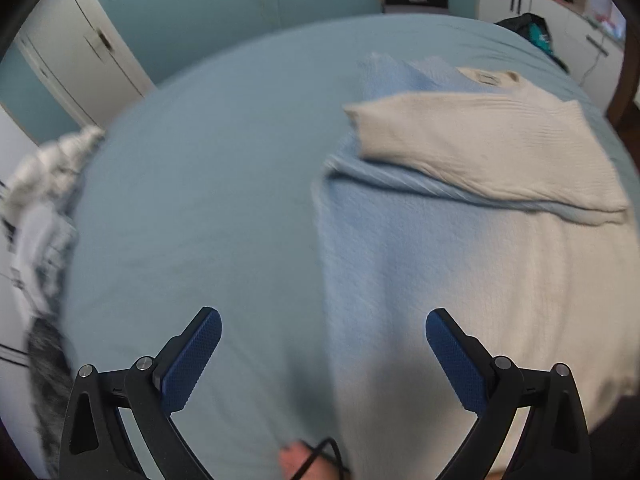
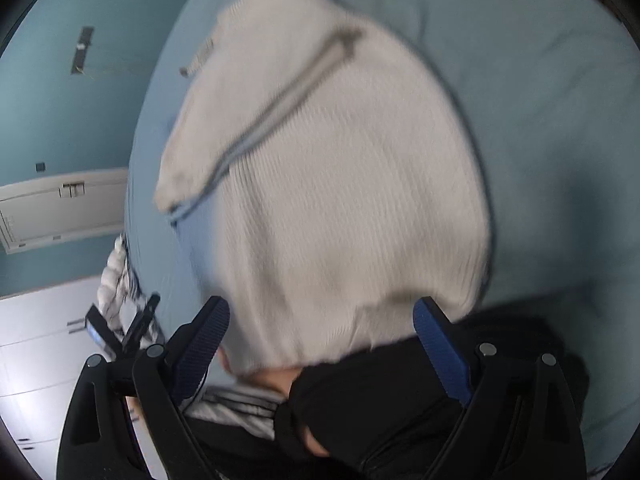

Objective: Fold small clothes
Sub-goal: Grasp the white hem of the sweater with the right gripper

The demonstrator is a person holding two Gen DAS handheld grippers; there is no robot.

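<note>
A cream ribbed knit sweater (image 1: 500, 208) lies on the pale blue bed (image 1: 192, 208), one sleeve (image 1: 472, 152) folded across its body, with a light blue garment (image 1: 384, 240) under it and showing along its left side. My left gripper (image 1: 323, 326) hangs above the near edge of the clothes, jaws wide apart, nothing between them. In the right wrist view the same sweater (image 2: 340, 200) fills the middle, blurred. My right gripper (image 2: 322, 320) hovers over its near hem, open and holding nothing. A black sleeve (image 2: 360, 408) of the person lies below it.
White wardrobe doors (image 1: 84, 64) stand at the left of the bed. A rumpled black-and-white cloth (image 1: 44, 208) lies off the bed's left edge. A white cabinet (image 1: 520, 0) with dark clothes on it stands at the far right. A hand (image 1: 294, 460) shows at the bottom edge.
</note>
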